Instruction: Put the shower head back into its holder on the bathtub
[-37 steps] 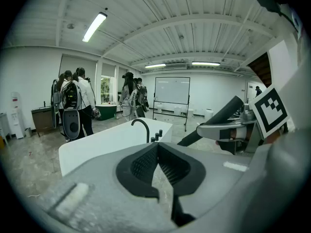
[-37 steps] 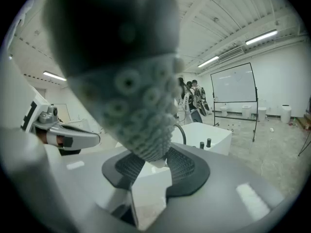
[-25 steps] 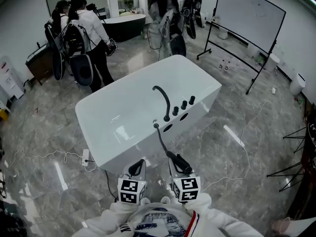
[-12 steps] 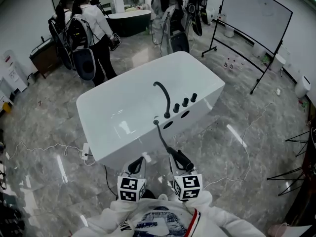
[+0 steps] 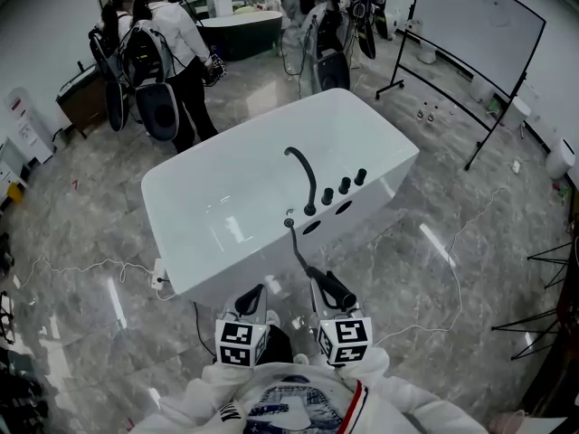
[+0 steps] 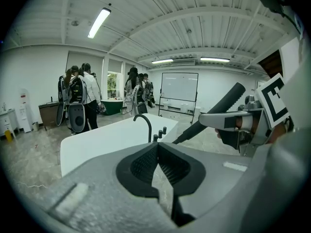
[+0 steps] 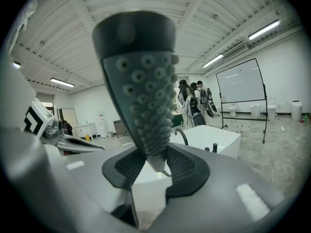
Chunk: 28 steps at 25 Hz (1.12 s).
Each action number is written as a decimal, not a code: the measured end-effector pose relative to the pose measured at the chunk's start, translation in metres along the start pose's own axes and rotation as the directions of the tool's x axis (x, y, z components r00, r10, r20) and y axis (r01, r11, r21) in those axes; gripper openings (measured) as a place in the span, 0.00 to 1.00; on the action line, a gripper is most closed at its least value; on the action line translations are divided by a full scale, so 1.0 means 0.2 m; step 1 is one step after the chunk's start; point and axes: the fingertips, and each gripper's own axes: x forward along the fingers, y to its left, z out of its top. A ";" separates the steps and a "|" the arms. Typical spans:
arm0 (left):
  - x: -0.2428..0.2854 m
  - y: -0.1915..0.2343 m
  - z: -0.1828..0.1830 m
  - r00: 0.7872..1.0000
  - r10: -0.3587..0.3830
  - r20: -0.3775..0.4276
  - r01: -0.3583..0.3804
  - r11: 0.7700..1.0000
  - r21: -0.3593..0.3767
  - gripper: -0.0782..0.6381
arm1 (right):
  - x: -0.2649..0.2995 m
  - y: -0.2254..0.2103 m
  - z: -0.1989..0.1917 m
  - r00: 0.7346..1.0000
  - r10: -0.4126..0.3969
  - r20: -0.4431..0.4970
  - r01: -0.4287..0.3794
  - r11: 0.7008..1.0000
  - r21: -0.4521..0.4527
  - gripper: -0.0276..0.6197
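The white bathtub (image 5: 226, 215) stands in front of me, with a black curved faucet (image 5: 303, 177) and three black knobs (image 5: 345, 186) on its near rim. A black hose (image 5: 296, 247) runs from a fitting on that rim to the black shower head (image 5: 335, 290). My right gripper (image 5: 323, 289) is shut on the shower head's handle, short of the tub's side. In the right gripper view the nozzle face (image 7: 143, 86) stands up between the pads. My left gripper (image 5: 254, 295) hovers beside it, shut and empty, its pads (image 6: 146, 164) meeting at the tips.
People with backpacks (image 5: 163, 52) stand beyond the tub at the back left, more near a dark tub (image 5: 240, 30). A whiteboard on a stand (image 5: 475, 25) is at the back right. Cables (image 5: 86, 269) and a power strip (image 5: 160, 278) lie on the marble floor.
My right gripper has edged slightly toward the tub with the shower head. The left gripper has stayed put. My view has shifted a little.
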 end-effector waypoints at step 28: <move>0.49 0.38 0.20 0.995 -0.091 -0.034 0.091 0.996 -0.010 0.11 | 0.54 -0.07 0.10 0.995 -0.074 -0.068 0.075 0.997 0.012 0.26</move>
